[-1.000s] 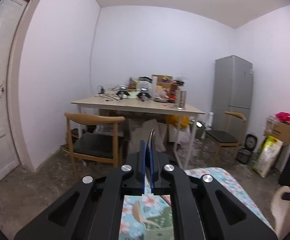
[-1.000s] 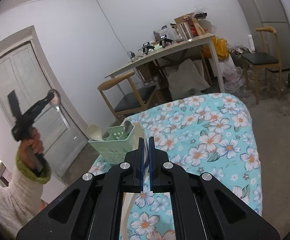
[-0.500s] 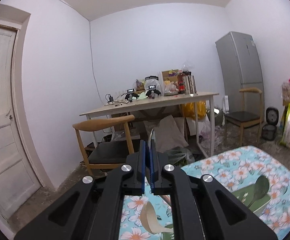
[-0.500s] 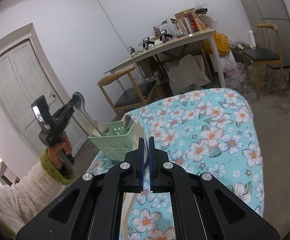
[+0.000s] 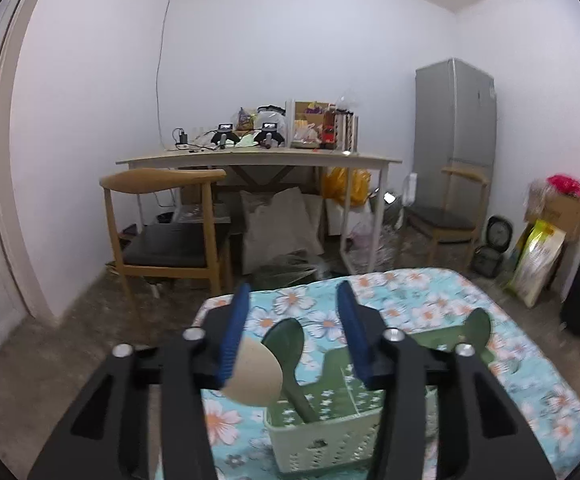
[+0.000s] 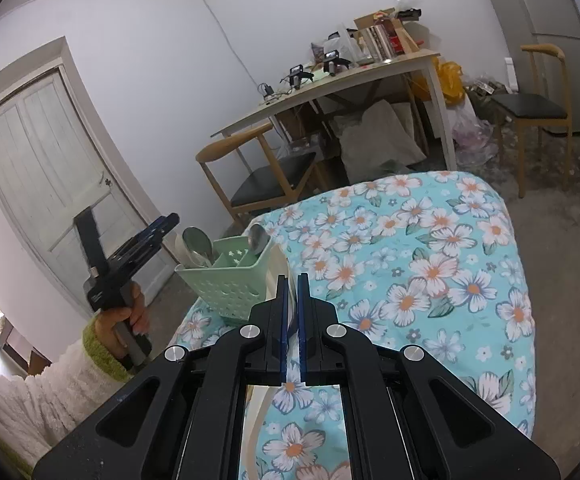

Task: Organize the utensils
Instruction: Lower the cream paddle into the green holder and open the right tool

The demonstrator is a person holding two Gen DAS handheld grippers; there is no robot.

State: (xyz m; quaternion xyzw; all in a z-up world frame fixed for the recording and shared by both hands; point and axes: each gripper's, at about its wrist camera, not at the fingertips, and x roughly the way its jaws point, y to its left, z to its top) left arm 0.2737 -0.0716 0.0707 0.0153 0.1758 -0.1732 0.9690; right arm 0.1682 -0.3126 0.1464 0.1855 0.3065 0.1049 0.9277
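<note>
A pale green slotted basket (image 5: 330, 432) (image 6: 225, 280) stands on the table's floral cloth (image 6: 430, 264). My left gripper (image 5: 294, 290) (image 6: 167, 222) hovers just above the basket's left end. Its jaws are opening and the pads press on nothing. A metal spoon (image 5: 285, 344) (image 6: 197, 244) stands loose in the basket below them, beside a beige ladle (image 5: 253, 376). A second spoon (image 5: 478, 324) (image 6: 258, 236) leans in the basket's other end. My right gripper (image 6: 293, 288) is shut on a cream utensil (image 6: 274, 276) right next to the basket.
A person's hand and fuzzy white sleeve (image 6: 49, 384) hold the left gripper off the table's left edge. Behind stand a wooden chair (image 5: 165, 236), a cluttered desk (image 5: 257, 158), a grey fridge (image 5: 454, 128) and a white door (image 6: 45, 160).
The left gripper came down over the basket with the metal spoon, then opened and let it go into the basket. The right gripper stayed shut and still.
</note>
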